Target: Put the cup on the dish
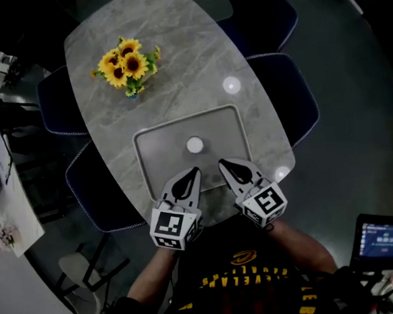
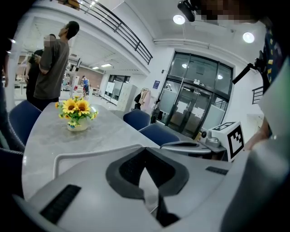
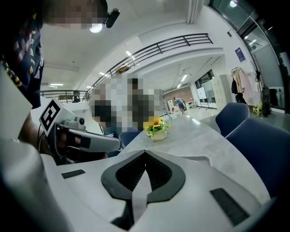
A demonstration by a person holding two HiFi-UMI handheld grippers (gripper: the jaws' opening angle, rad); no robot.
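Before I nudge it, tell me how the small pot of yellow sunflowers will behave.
Probably top-heavy: the yellow blooms spread wider than the small pale pot, so a high push may tip it. On the polished grey marble-look tabletop, a low push would likely slide it.

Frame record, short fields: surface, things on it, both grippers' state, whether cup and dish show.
Surface: grey marble table
On it: grey tray; sunflowers in a vase
Left gripper: shut, empty, over the tray's near edge
Right gripper: shut, empty, over the tray's near edge
Cup, dish: neither in any view
Seats: blue chairs
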